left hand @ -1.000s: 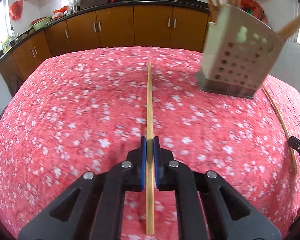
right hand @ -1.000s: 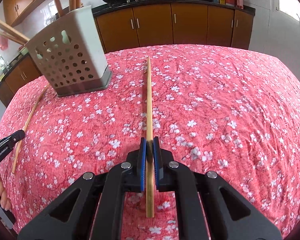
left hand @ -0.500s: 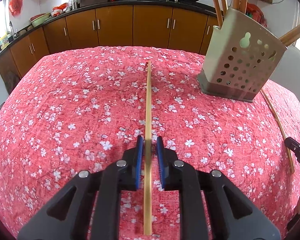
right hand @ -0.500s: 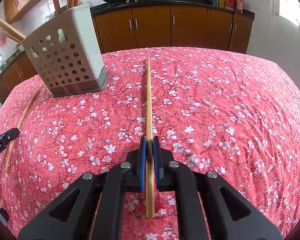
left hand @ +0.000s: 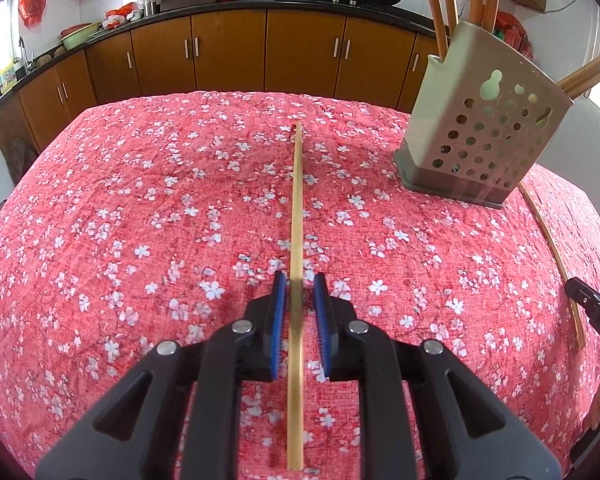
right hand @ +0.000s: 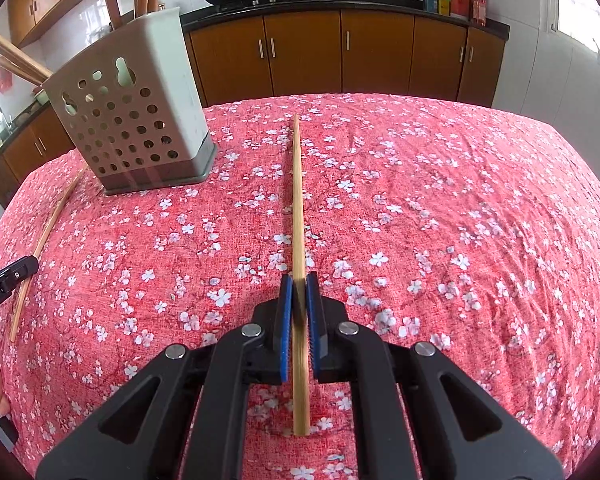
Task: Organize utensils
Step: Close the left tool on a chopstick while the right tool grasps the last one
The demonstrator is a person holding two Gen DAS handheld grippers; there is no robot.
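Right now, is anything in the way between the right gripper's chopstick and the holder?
Nothing visible. The right gripper pinches a chopstick, and only bare red cloth lies between it and the holder, which stands ahead to its left.

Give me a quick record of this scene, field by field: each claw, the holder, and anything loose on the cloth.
left claw: jaws just opened, chopstick between the pads, gaps visible either side
right claw: shut on second chopstick
holder: perforated, upright on tablecloth, utensils inside
loose: one more chopstick lying on the cloth beside the holder
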